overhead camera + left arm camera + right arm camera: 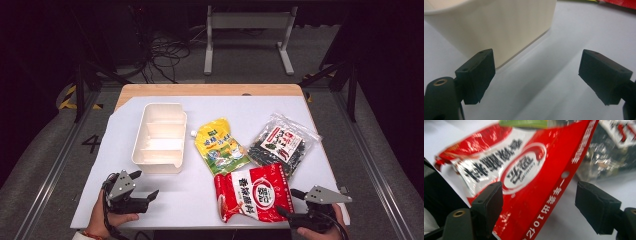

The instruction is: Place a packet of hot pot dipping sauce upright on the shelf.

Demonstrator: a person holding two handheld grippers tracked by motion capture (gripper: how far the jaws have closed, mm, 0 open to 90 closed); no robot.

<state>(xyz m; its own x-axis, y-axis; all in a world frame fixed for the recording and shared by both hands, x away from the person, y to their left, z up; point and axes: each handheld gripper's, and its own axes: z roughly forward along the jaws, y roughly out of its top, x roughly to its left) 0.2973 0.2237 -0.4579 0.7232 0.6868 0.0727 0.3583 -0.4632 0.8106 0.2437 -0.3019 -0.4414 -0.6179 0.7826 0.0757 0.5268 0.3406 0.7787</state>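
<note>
Now the right gripper (289,203) (jaws apart) straddles the red packet's (252,192) edge.

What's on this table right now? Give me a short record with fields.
Surface: white sheet on a wooden table
Container: cream divided box, empty
Packets: yellow pouch, clear bag of dark food, red packet
Left tool: open, near the box
Right tool: open, edge of the red packet between its jaws
</note>
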